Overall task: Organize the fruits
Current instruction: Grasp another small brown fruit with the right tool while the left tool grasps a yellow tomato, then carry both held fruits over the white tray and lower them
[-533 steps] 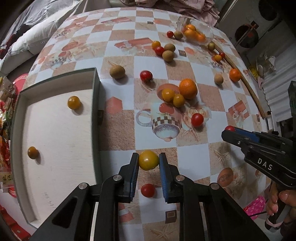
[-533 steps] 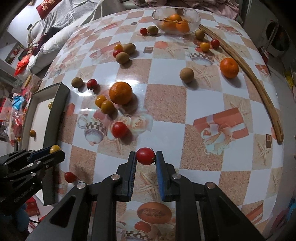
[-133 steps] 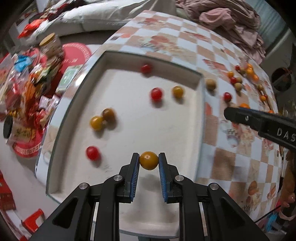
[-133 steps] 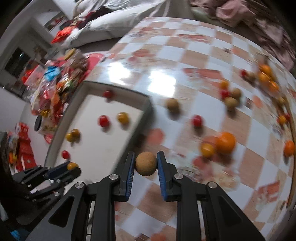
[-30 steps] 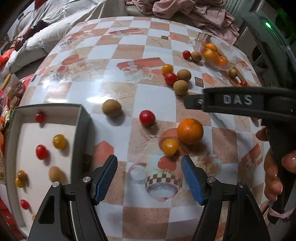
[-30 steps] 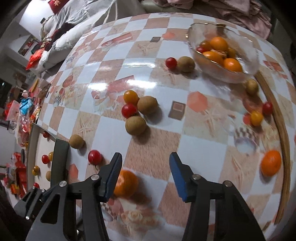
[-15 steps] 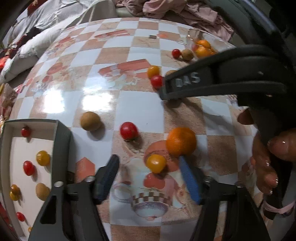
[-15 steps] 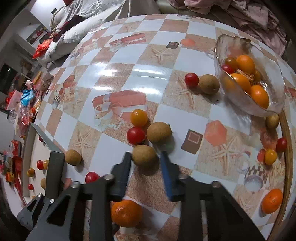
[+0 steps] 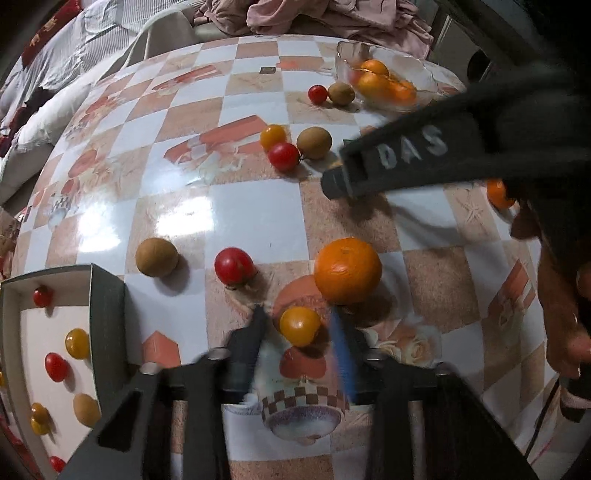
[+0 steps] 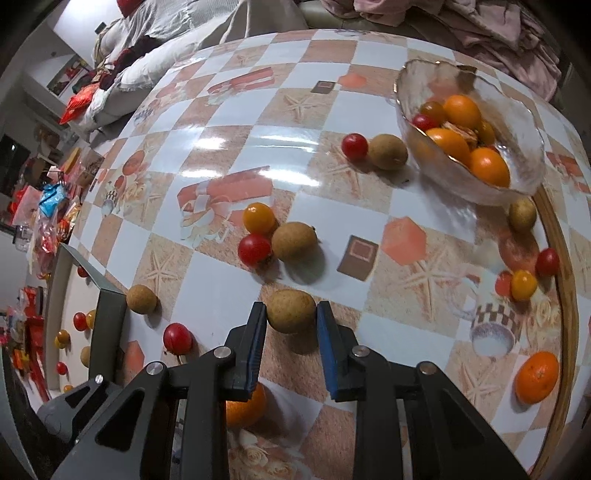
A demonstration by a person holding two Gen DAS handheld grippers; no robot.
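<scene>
I've got my left gripper (image 9: 300, 328) pointing steeply down, clamped on a yellow tomato (image 9: 299, 326), my right gripper (image 10: 290, 314) likewise gripping a brown fruit (image 10: 291, 311)

The table's checked cover (image 10: 236, 155) looks like glossy vinyl, throwing bright white glare; the far bowl (image 10: 524, 155) is clear glass, rippled and shiny; the large orange (image 9: 347, 271) near the left gripper has a dimpled, slightly shiny peel; the red tomato (image 9: 234, 265) is smooth and glossy; the brown fruit (image 10: 291, 311) near the right gripper is dull and rough-skinned; the gripper arms (image 10: 373, 413) look like matt black plastic with shiny metal rivets; the table's right rim (image 10: 567, 295) looks like wood; the far pink heap (image 9: 332, 18) is crumpled cloth.
</scene>
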